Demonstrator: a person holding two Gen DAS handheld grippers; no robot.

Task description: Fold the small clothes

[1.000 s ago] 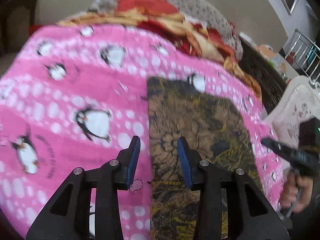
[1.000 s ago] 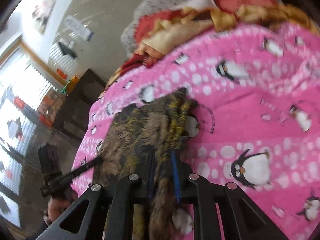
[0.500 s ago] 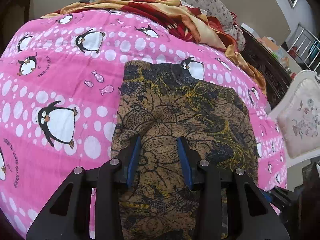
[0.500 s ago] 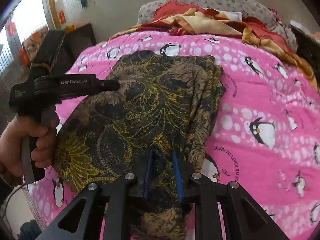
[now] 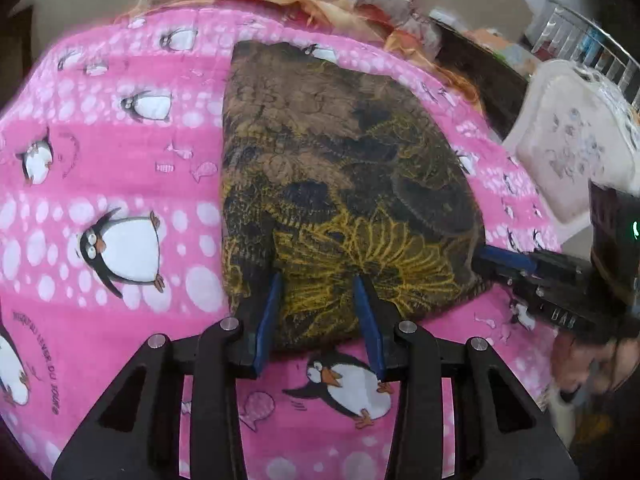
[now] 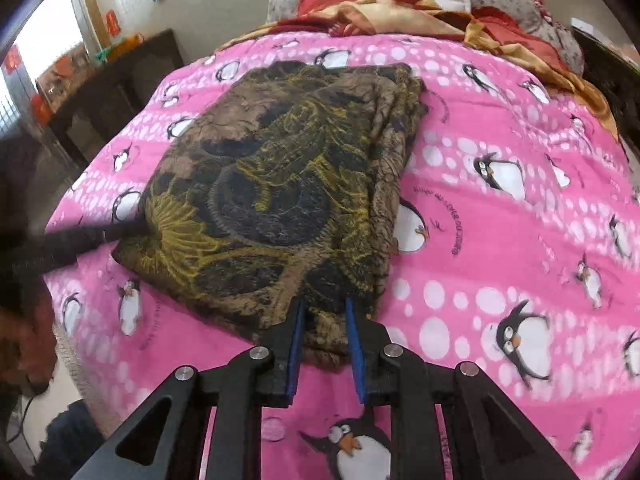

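While the folded brown patterned cloth point(image 5: 340, 184) lies flat on the pink penguin blanket point(image 5: 120, 168), its near edge is straddled at the left corner by the left gripper point(image 5: 318, 280), whose jaws are kept apart without pinching. At the cloth's near right corner, its edge is clamped between the right gripper point(image 6: 325, 306) pads.

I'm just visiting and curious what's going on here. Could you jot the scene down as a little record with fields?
Surface: pink penguin-print blanket on a bed
Garment: brown and yellow patterned cloth, folded flat
Left gripper: jaws apart over the cloth's near edge
Right gripper: jaws narrow, near corner of the cloth between them
Behind: red and orange bedding
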